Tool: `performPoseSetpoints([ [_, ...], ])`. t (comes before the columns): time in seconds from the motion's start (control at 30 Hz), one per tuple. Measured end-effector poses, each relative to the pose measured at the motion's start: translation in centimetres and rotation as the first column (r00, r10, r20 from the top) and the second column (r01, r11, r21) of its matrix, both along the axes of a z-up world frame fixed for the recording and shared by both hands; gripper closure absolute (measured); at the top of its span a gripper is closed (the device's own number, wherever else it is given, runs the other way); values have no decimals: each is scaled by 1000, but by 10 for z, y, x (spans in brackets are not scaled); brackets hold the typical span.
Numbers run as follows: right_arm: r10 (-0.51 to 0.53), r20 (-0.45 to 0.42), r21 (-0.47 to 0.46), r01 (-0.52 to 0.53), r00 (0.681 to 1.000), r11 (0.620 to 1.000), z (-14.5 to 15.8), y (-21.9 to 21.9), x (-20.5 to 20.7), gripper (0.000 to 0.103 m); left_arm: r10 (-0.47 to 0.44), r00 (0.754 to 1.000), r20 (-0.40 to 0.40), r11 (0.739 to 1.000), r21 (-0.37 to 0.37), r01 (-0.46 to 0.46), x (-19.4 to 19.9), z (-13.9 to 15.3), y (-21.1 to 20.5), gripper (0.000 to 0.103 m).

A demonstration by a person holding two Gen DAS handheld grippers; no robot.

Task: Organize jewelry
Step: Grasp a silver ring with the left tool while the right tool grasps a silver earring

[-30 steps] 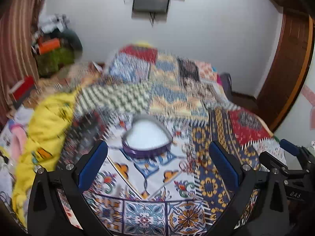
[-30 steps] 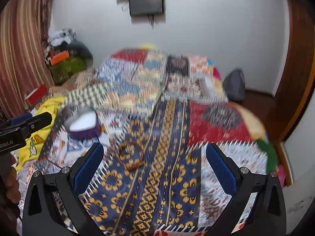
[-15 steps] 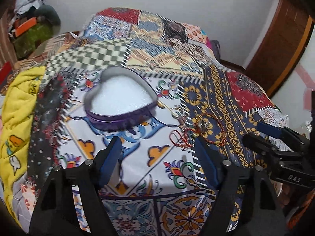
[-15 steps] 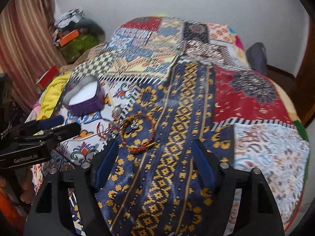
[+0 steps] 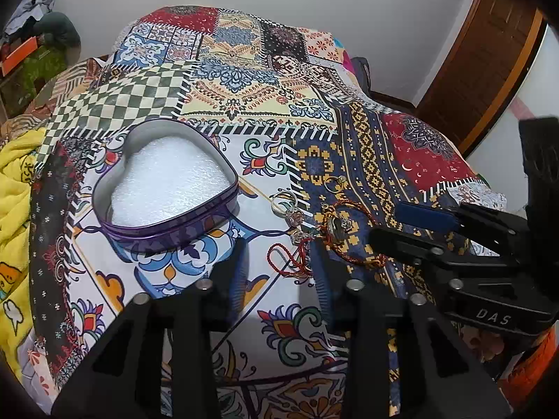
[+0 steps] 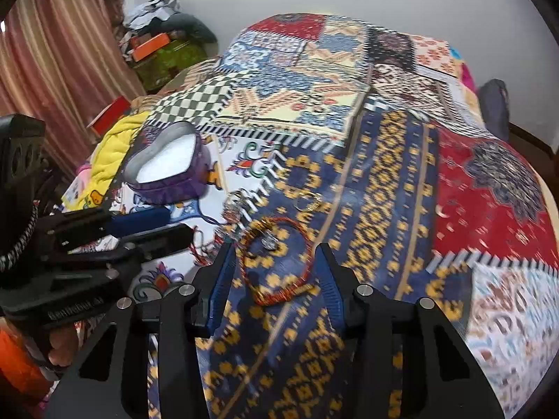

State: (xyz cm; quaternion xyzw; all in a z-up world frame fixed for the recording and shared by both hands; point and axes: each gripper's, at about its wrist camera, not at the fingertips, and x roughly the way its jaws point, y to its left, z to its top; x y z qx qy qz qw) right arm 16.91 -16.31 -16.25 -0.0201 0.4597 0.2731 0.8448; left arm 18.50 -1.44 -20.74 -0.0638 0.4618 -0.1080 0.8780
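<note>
A purple heart-shaped tin [image 5: 164, 188] lined with white foam lies open on the patchwork bedspread [image 5: 244, 80]. To its right lie silver rings [image 5: 284, 206], a gold ring [image 5: 333, 183], a thin red cord [image 5: 271, 256] and a red-and-gold bracelet with a pendant [image 5: 337, 227]. My left gripper [image 5: 279, 276] is open, low over the bedspread, with the red cord between its fingers. My right gripper [image 6: 276, 276] is open around the bracelet [image 6: 274, 297], which lies flat on the blue-and-yellow patch. The tin [image 6: 167, 167] sits far left of it.
The two grippers are close together: the right gripper [image 5: 386, 223] points in from the right, the left gripper [image 6: 178, 223] from the left. A yellow blanket [image 5: 17, 188] lies at the bed's left edge. Clutter [image 6: 164, 45] is piled by the wall, beside a striped curtain [image 6: 52, 59].
Both grippers have come down and forward toward the jewelry pile. The fingers of each have narrowed, the left around the red cord, the right around the bracelet. The jewelry has not moved.
</note>
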Motion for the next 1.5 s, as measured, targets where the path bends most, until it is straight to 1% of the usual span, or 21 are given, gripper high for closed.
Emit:
performPoseSetpoints([
  [0.03,8,-4,-3,-8,1000,1000,-2,3,2,68,0,1000,-2,1000,0,0,1,-1,0,75],
  [0.07,13,-7,-10,-13,1000,1000,-4,6,4,70,1,1000,-3,1000,-1,-1,2,-1,0,76],
  [0.13,15,-17,-28,-16,1000,999,-10,9,8,81,1,1000,1,1000,-1,-1,2,-1,0,76],
  [0.17,15,-21,-32,-16,1000,999,-11,10,10,83,1,1000,6,1000,0,-1,2,0,1,76],
  [0.2,16,-26,-35,-17,1000,999,-13,10,10,85,1,1000,8,1000,-1,-1,2,0,2,76],
  [0.33,18,-36,-45,-20,999,999,-18,12,12,85,-7,1000,7,1000,-3,7,6,-1,3,76],
  [0.47,23,-36,-64,-25,999,998,-25,16,16,85,-13,1000,-14,1000,-13,13,12,-5,0,76],
  [0.5,23,-30,-68,-25,999,997,-25,17,16,87,-14,1000,-20,1000,-17,13,13,-6,0,76],
  [0.53,26,-22,-70,-28,999,997,-25,18,15,93,-16,1000,-25,1000,-21,15,14,-7,-1,76],
  [0.63,23,-22,-60,-24,999,998,-24,16,15,93,-16,999,-40,1000,-26,15,17,-10,-3,76],
  [0.83,-4,-27,-7,4,1000,1000,-17,6,16,93,-18,998,-57,999,-48,16,21,-11,-4,76],
  [1.0,-18,5,-2,18,1000,1000,-6,-1,9,93,-22,998,-59,999,-47,19,26,-10,-8,76],
  [1.17,-40,29,8,39,999,999,4,-12,7,93,-12,997,-74,999,-39,10,33,-15,-12,76],
  [1.27,-49,31,12,48,998,999,5,-17,7,93,-6,997,-80,999,-40,3,37,-18,-13,76],
  [1.5,-55,5,7,55,998,998,-5,-20,7,93,4,998,-62,1000,-14,-4,45,-21,-19,76],
])
